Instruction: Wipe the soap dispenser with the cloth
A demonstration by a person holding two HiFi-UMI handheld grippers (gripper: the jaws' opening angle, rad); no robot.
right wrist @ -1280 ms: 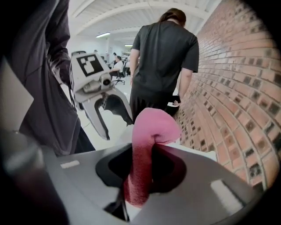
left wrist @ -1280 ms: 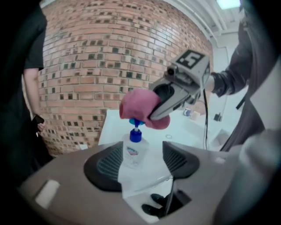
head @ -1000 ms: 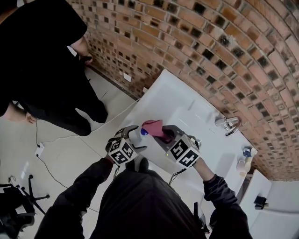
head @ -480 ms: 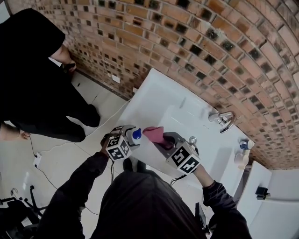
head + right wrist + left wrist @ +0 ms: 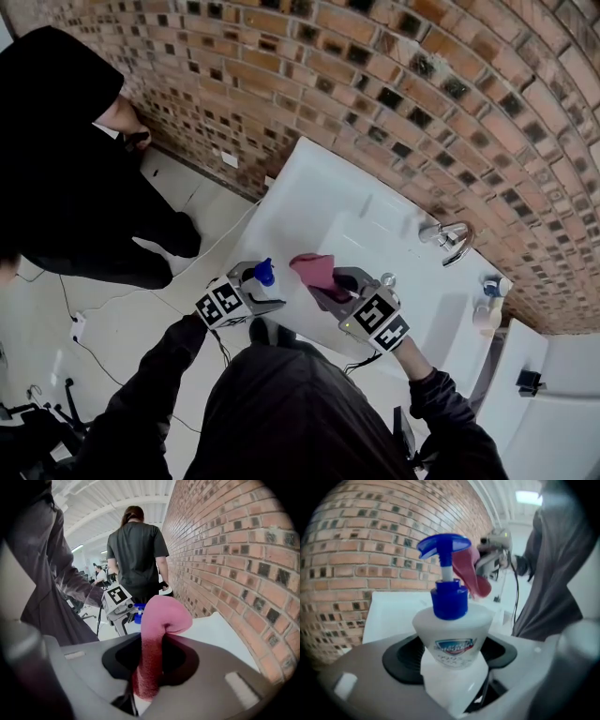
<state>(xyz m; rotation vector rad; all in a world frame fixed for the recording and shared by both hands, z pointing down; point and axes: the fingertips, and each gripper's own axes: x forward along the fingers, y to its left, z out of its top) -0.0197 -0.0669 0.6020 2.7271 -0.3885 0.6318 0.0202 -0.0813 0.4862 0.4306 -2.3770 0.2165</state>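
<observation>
The soap dispenser (image 5: 452,630), a white bottle with a blue pump, stands upright between the jaws of my left gripper (image 5: 451,660), which is shut on its body and holds it above the basin's near edge. Those jaws have just been closing with the bottle between them. In the head view the dispenser (image 5: 265,275) is at the centre, with the left gripper (image 5: 255,289) below it. My right gripper (image 5: 150,667) is shut on a pink cloth (image 5: 157,630), whose folded end droops forward. The cloth (image 5: 314,269) hangs just right of the pump, a small gap apart.
A white washbasin (image 5: 356,211) runs along the brick wall, with a chrome tap (image 5: 450,239) and a second soap bottle (image 5: 489,305) at its right end. A person in black (image 5: 75,159) stands at the left. Cables (image 5: 94,309) lie on the floor.
My left gripper has swung left and down with the dispenser and tilted. The cloth lay against the pump a second ago and now hangs slightly apart from it. The right gripper has barely shifted.
</observation>
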